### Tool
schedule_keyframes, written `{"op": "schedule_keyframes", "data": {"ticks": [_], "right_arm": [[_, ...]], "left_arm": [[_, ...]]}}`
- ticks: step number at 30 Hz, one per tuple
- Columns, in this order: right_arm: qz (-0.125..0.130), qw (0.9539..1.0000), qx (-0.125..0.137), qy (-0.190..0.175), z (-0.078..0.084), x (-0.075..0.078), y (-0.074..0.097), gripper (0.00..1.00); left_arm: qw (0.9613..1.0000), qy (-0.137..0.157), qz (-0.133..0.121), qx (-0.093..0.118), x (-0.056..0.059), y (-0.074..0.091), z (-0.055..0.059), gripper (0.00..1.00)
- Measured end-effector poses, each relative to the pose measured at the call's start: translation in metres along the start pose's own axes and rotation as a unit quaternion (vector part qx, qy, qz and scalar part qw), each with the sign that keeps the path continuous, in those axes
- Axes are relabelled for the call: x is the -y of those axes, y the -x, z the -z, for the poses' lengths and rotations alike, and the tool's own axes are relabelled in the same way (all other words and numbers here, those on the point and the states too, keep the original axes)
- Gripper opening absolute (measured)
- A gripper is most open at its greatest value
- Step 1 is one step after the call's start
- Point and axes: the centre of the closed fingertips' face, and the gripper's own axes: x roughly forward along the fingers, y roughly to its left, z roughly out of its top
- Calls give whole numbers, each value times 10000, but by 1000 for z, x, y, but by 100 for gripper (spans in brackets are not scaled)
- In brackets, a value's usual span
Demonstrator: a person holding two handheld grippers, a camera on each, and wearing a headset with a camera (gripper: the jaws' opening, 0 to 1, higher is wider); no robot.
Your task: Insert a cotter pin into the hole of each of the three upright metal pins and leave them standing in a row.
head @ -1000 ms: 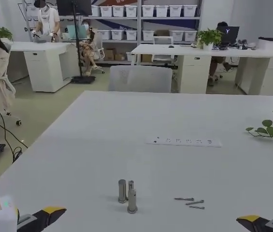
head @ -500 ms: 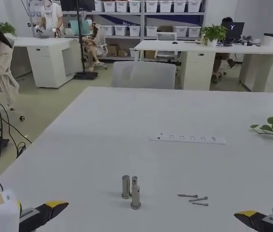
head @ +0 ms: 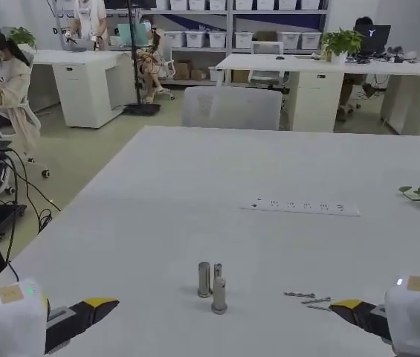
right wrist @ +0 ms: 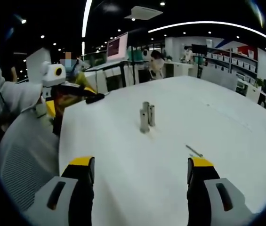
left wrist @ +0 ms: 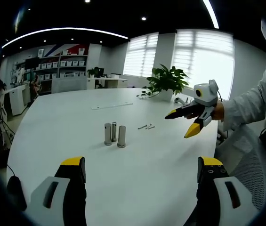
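Near edge, centre: clustered metal pins.
Just right: cotter pins.
Farther back: power strip.
Left side of surface: open.

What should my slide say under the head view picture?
Three metal pins stand by loose cotter pins, left gripper and right gripper poised nearby.

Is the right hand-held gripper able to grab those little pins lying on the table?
Probably yes. The right hand-held gripper is open and close to the cotter pins, with bare table between them; the upright metal pins stand apart, not in the way.
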Motion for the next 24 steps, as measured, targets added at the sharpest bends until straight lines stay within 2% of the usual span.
{"op": "schedule_keyframes", "data": {"ticks": [10,18,24], "right_arm": [[-118,9998,105,-89,-15,-4,-35,71],[-195,9995,240,35,-36,-7,-65,61],[-292,9992,274,46,-45,-10,-86,55]], "left_arm": [[10000,37,-27,-10,-2,2,2,99],[10000,59,-1,-3,1,2,2,99],[10000,69,-1,27,1,1,0,99]]}}
